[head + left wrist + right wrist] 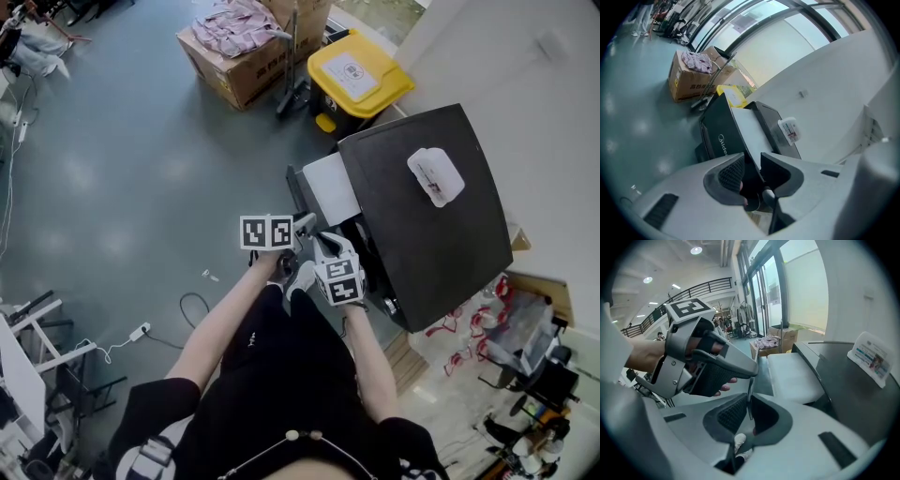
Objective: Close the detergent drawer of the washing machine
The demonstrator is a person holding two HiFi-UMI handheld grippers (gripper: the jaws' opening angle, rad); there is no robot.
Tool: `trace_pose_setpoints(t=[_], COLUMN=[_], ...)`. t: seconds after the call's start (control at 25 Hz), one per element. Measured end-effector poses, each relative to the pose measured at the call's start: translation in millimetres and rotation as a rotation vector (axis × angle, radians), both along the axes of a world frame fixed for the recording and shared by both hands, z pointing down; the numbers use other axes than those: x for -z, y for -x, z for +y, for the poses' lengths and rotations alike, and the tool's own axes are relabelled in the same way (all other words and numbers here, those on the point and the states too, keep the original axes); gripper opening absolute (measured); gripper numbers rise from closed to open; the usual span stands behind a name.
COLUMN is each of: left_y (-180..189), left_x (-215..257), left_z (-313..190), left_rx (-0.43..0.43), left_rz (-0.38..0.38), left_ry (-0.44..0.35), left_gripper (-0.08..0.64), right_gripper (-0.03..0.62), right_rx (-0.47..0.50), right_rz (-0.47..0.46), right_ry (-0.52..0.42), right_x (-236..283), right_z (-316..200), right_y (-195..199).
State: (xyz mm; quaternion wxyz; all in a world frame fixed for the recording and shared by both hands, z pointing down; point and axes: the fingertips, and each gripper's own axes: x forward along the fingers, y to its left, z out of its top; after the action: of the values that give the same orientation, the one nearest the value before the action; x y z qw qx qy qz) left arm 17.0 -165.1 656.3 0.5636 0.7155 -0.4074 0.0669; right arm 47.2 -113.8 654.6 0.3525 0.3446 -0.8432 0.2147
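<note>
The dark washing machine stands at the right with its detergent drawer pulled out, white inside. The drawer's dark front panel carries a brand name. Both grippers meet at the panel's near end. My left gripper straddles the panel's top edge, and the gap between its jaws is dark. My right gripper has the panel's thin edge between its pads, which sit close on both sides. The left gripper's finger lies just above that edge.
A white packet lies on the machine's top. Beyond the drawer stand a yellow-lidded bin and a cardboard box of clothes. A cable with a power strip crosses the grey floor at the left. A white wall runs behind the machine.
</note>
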Motion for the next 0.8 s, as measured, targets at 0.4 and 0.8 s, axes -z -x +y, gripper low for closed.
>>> trace_pose_setpoints(t=[0.4, 0.8], left_y=[-15.1, -29.5], left_x=[-0.7, -0.7], left_z=[-12.3, -24.3], left_rx=[-0.022, -0.037], left_rz=[0.011, 0.013], left_ry=[0.002, -0.002], left_gripper=[0.109, 0.109], right_gripper=[0.035, 0.034], right_rx=[-0.027, -0.062], right_rz=[0.01, 0.031], right_ry=[-0.009, -0.033], right_x=[-0.5, 1.6], right_z=[-12.2, -25.9], right_y=[-14.9, -29.8])
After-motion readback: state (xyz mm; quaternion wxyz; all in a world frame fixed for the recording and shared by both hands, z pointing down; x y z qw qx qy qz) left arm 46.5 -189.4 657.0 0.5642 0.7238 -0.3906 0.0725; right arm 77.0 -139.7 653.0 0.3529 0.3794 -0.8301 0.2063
